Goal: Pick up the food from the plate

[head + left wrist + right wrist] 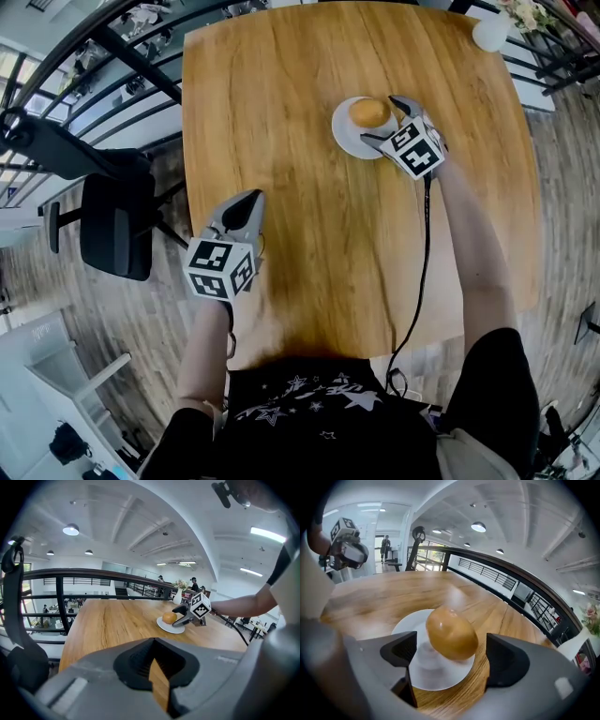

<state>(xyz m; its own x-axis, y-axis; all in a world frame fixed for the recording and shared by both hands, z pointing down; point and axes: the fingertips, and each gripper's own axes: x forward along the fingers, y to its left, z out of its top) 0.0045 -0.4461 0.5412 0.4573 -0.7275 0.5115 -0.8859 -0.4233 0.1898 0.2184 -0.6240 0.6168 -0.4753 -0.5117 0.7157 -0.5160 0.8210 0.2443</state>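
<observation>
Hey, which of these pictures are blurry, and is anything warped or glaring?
Head view: sharp, but the wide lens bows the table edges. Right gripper view: motion blur smears the table and plate, the bun less so. Left gripper view: sharp, and the ceiling lamps glare.

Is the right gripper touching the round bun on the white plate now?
Apart. The right gripper view shows the bun between the wide-open jaws of the right gripper, with a clear gap on each side.

No legible words, numbers or brand marks were found. Left claw cube and right claw cube bore only black-and-white square patterns. Shirt below the worktop showed stars, no lettering.
</observation>
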